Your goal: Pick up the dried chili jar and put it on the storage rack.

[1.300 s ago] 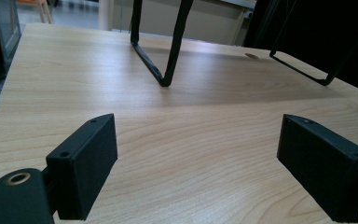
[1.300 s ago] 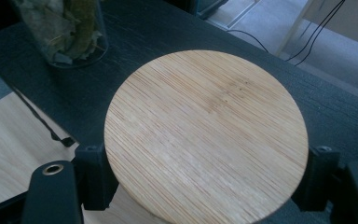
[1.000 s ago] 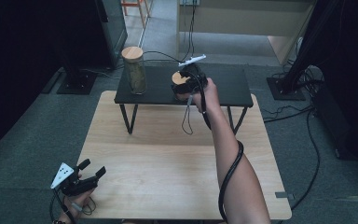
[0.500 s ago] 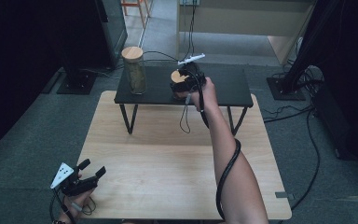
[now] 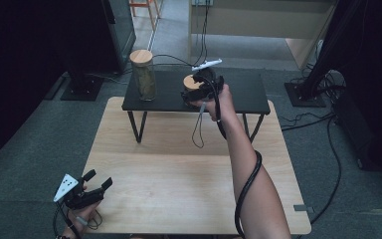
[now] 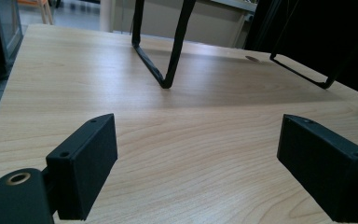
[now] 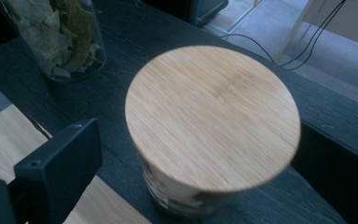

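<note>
A short jar with a round wooden lid stands on the black raised shelf. My right gripper reaches it from the near side. Its jaws have just been opening and now stand on either side of the jar, which is between them. In the right gripper view the left jaw is clear of the jar wall, and the lid partly hides the right jaw. My left gripper hovers low at the wooden table's front left corner, open with nothing between its jaws.
A tall glass jar of dried leaves with a wooden lid stands on the shelf's left end. The shelf's black wire legs rest on the table's far half. Cables trail from the right gripper and across the floor.
The right hand stays at the short jar with only a slight shift. The left gripper has not moved.
</note>
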A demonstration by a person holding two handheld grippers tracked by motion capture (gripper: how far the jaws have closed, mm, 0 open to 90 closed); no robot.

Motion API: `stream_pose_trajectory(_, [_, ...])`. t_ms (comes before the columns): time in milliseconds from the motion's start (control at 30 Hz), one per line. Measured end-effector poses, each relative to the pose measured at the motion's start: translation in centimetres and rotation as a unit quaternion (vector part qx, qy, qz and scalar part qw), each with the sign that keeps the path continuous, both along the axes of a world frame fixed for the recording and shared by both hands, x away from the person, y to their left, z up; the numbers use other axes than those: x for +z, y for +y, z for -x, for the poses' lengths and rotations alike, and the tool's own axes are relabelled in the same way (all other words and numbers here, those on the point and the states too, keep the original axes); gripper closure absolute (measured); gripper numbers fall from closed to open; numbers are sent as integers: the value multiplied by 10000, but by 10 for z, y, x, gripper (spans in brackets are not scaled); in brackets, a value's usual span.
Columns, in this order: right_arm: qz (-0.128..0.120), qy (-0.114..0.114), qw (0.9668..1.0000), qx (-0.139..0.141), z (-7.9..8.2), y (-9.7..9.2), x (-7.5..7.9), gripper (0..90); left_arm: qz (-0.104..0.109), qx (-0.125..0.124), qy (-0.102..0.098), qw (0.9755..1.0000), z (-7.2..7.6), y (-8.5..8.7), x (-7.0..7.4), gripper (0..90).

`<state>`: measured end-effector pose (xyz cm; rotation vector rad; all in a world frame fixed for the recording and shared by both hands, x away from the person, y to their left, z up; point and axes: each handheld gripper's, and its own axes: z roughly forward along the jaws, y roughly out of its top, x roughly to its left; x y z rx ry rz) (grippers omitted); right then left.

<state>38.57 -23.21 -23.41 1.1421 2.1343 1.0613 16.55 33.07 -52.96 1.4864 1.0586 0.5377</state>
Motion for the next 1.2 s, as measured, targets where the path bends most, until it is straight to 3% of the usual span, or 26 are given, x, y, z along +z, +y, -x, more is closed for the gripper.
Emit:
stream_pose_trajectory(533, [102, -14, 9999, 80, 21, -17, -2, 22, 10, 74, 35, 10000, 1, -1, 1, 122])
stream_pose_trajectory(1200, [92, 41, 9999, -9, 44, -52, -19, 23, -31, 109, 78, 9999, 0, -3, 2, 122])
